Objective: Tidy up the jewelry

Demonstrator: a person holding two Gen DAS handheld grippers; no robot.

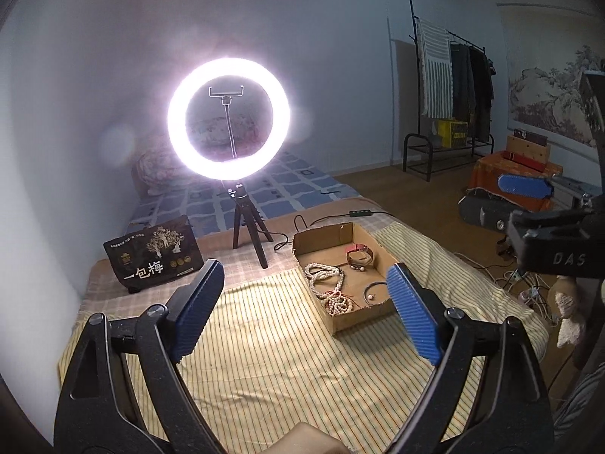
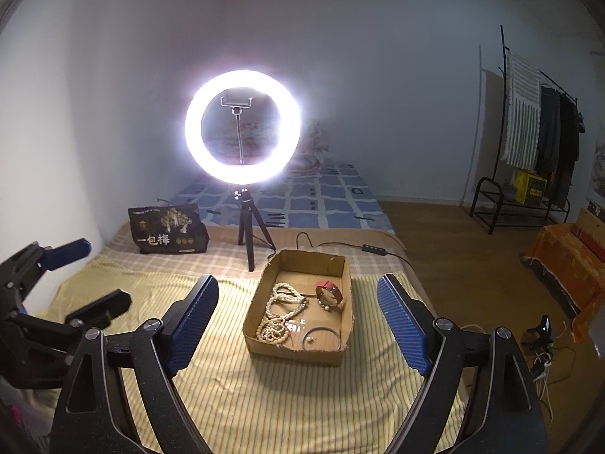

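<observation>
Both grippers hang above the striped bed cover, jaws spread and holding nothing: the left gripper (image 1: pixel 306 314) over the cover's near-left part, the right gripper (image 2: pixel 298 321) just short of the box (image 2: pixel 261 352). All the jewelry looks to be in the box already, so the step in hand is probably sorting it or lifting pieces out.

To do that well, come down from straight above so the cardboard walls don't catch a finger, steady the box rim with the left gripper, and take loose single pieces first.

The box sits on the cover's right half, near its far edge, in front of the ring light (image 2: pixel 242 126). Inside, cream bead strands (image 2: pixel 281 302) lie tangled along the left wall and down to the near-left corner. A red-strapped watch (image 2: pixel 329 292) lies toward the far-right corner. A thin dark bangle (image 2: pixel 321 335) with a pearl end rests against the near wall
</observation>
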